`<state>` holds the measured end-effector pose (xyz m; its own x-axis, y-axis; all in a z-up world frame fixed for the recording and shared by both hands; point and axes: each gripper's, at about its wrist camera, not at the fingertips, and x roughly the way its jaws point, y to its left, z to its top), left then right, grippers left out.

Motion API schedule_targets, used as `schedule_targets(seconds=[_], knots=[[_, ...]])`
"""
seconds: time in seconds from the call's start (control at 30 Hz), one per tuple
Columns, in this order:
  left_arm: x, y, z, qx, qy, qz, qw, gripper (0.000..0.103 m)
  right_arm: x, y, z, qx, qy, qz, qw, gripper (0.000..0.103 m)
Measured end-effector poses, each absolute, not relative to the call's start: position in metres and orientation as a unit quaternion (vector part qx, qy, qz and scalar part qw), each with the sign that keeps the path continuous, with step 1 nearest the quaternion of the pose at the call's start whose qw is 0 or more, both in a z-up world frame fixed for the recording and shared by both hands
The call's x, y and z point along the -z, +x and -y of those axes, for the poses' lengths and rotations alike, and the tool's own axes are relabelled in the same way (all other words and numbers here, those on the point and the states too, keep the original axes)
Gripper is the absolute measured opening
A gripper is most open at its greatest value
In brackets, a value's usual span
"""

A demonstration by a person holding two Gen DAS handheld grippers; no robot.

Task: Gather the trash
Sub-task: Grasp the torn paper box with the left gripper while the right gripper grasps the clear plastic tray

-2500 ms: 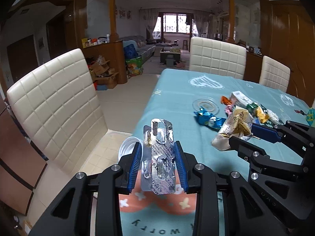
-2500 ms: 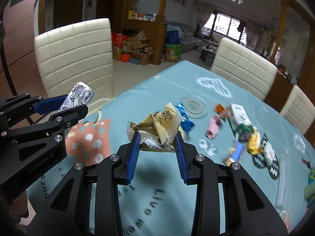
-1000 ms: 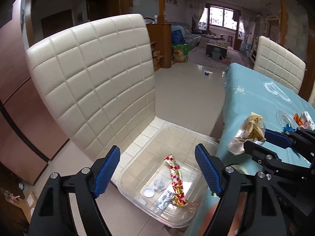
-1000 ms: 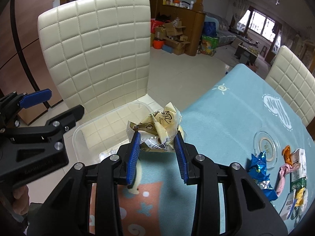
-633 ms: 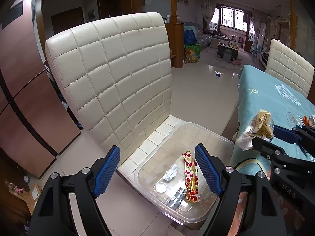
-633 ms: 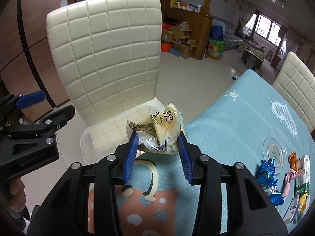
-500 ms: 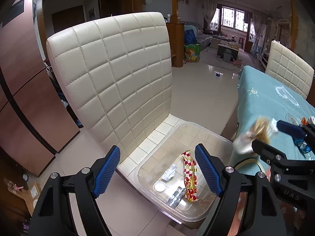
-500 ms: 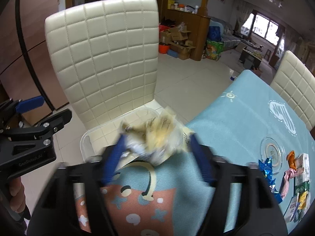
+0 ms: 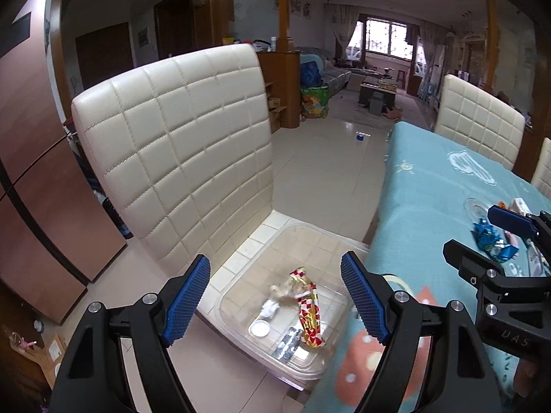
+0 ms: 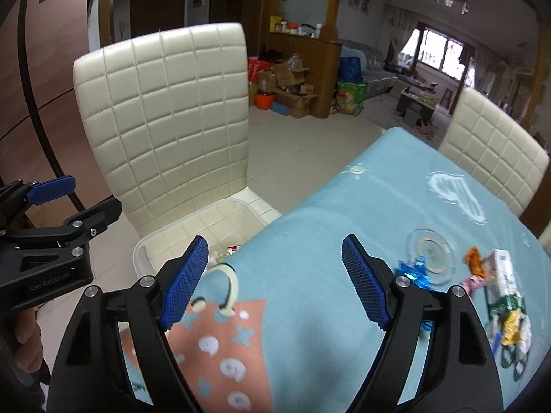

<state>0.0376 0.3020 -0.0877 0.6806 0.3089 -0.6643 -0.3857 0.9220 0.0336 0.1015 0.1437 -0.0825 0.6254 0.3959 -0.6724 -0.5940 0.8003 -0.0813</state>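
Observation:
A clear plastic bin [image 9: 241,287] sits on the seat of a cream chair [image 9: 179,158] beside the table. It holds a red and gold wrapper [image 9: 308,313], a silver blister pack [image 9: 288,342], a white cap and a blurred yellow wrapper [image 9: 280,296]. My left gripper [image 9: 275,301] is open and empty above the bin. My right gripper [image 10: 275,282] is open and empty over the table's left edge, next to the bin [image 10: 165,241]. Several wrappers [image 10: 502,296] lie on the teal tablecloth [image 10: 344,241] at the right, among them a blue foil one [image 10: 411,273].
A clear glass coaster [image 10: 430,249] lies on the table near the wrappers. More cream chairs [image 10: 492,151] stand at the far side of the table. Beyond is tiled floor [image 9: 327,158], with cardboard boxes [image 10: 286,82] by a wooden counter.
My left gripper carried the blister pack off the table and dropped it into the bin. My right gripper opened and let go of the yellow wrapper, which fell toward the bin.

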Motion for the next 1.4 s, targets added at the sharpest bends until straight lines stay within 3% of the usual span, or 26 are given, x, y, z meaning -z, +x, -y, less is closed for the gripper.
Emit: schedule_targets(seconds=[0.57,1.0,1.13,1.4], knots=[[0.05,0.026,-0.15,-0.048,-0.008,-0.346,0.937,0.077,0.072,0.055,0.05,-0.123,-0.076,-0.323,0.935,0.078],[0.075,0.072,0.015,0.091,0.041,-0.375,0.922,0.077,0.101,0.054,0.238,0.014,-0.017,-0.372,0.928,0.078],[0.084,0.091,0.045,0.097,0.066,-0.382,0.917,0.077,0.107,0.058,0.266,0.029,0.0,-0.376,0.926,0.087],[0.103,0.125,0.076,0.101,0.08,-0.405,0.905,0.077,0.121,0.08,0.302,0.053,0.003,-0.389,0.919,0.092]])
